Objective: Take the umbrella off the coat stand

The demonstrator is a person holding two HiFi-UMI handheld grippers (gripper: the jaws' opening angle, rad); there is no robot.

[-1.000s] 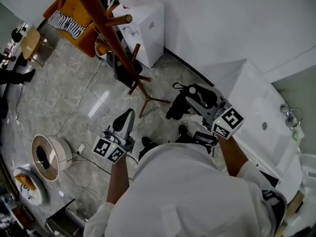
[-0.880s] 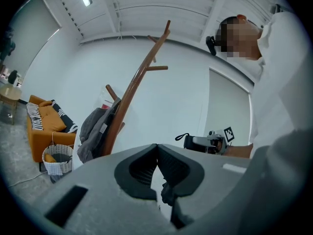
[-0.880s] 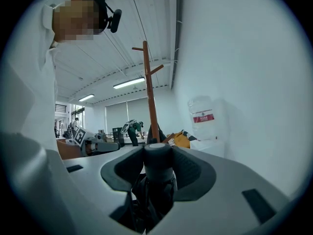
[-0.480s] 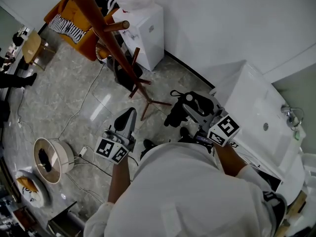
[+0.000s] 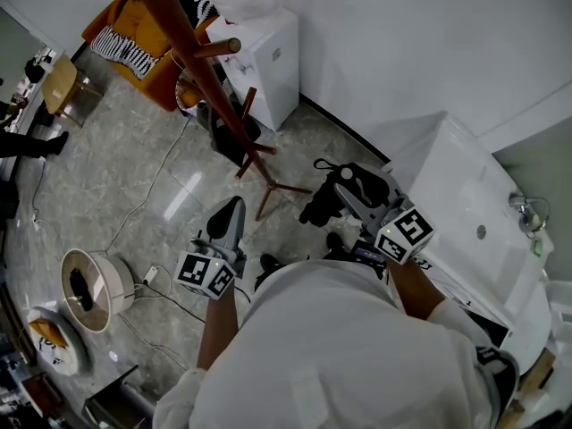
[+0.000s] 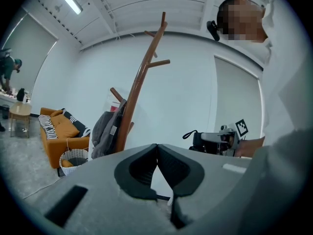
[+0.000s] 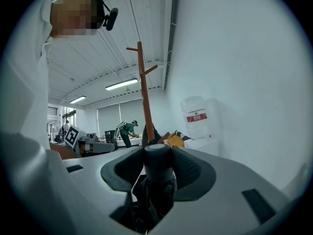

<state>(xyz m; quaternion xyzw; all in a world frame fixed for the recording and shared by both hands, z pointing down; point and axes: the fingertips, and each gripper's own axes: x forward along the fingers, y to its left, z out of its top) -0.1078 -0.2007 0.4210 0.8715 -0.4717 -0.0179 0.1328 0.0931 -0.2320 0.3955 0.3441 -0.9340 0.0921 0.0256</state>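
Barely any chg vs 0.5 s ago; right tool (image 7: 157, 155) still clamped on umbrella (image 5: 318, 206) handle; umbrella off coat stand (image 5: 214, 89), held low, well apart from it; left tool (image 6: 157, 151) jaws together, empty; basket (image 6: 73, 161) beside sofa (image 6: 58, 131), contents unclear.

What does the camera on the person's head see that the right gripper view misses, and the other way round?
Only the head view: the grey marble floor and a round white drum-shaped object lying on it. Only the right gripper view: close up, the right hand-held gripper with its jaws shut on the handle of the folded black umbrella, lit ceiling strip lights, and a distant person in green. Both: the brown wooden coat stand and the white water dispenser.
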